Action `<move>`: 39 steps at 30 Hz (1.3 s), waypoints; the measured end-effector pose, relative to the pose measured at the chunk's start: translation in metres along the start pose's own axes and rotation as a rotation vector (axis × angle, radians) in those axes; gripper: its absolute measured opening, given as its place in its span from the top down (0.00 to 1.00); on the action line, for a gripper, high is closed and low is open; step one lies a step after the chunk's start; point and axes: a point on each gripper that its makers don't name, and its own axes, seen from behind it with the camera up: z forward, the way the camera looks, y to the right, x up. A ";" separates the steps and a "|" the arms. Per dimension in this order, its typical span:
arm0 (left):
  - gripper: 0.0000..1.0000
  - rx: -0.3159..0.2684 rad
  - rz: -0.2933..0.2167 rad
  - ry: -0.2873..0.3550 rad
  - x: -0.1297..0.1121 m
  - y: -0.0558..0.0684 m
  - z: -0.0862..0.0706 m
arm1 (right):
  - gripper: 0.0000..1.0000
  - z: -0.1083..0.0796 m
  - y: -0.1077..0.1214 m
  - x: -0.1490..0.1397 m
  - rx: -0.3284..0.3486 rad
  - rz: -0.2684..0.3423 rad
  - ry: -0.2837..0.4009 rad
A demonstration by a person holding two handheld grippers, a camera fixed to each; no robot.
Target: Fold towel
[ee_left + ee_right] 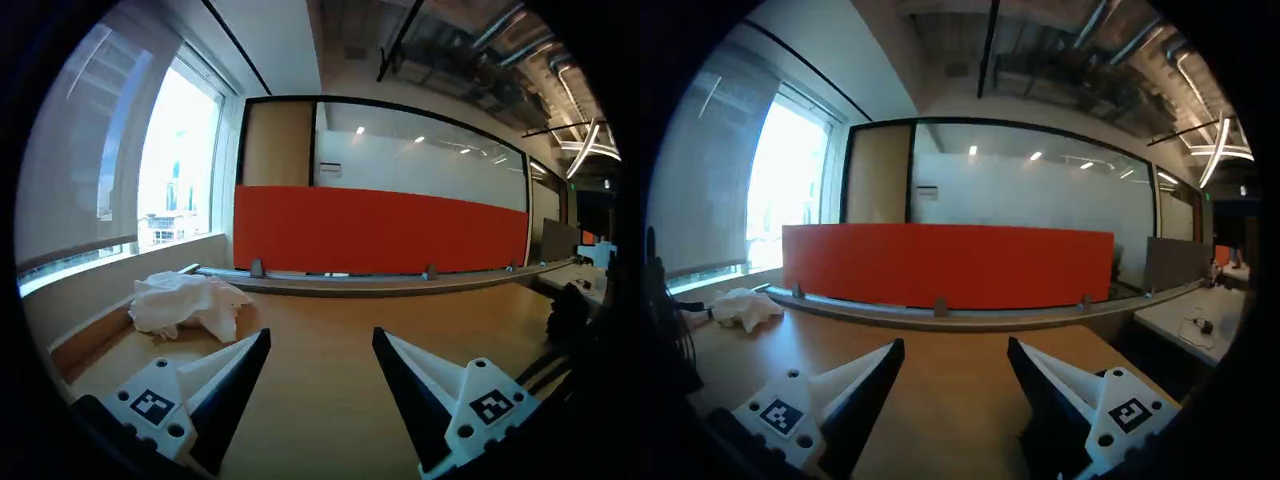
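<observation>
My left gripper [321, 331] hangs over the wooden desk [416, 308], fingers spread wide with nothing between them. My right gripper [954, 341] is spread the same way. The white towel [188, 305] lies crumpled at the left of the frame, beside the window [178, 172] and well apart from both grippers. An orange divider [376, 232] lines the desk's far edge.
</observation>
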 end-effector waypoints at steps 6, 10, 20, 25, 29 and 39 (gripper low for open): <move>0.06 0.012 0.011 0.017 -0.019 -0.002 0.001 | 0.00 -0.002 -0.003 -0.010 0.010 0.029 -0.009; 0.06 0.020 0.017 0.038 -0.022 -0.003 0.002 | 0.00 -0.001 -0.005 -0.010 0.019 0.048 -0.008; 0.06 0.042 0.042 0.068 -0.035 -0.005 0.003 | 0.00 0.006 -0.002 -0.005 0.012 0.043 0.006; 0.06 0.047 0.035 0.082 -0.044 -0.005 0.004 | 0.00 0.007 -0.002 -0.006 0.017 0.041 0.014; 0.06 0.049 0.037 0.086 -0.051 -0.004 0.006 | 0.00 0.007 0.000 -0.012 0.019 0.036 0.014; 0.06 0.050 0.013 0.109 -0.055 -0.008 0.007 | 0.00 0.007 0.004 -0.013 0.019 0.043 0.034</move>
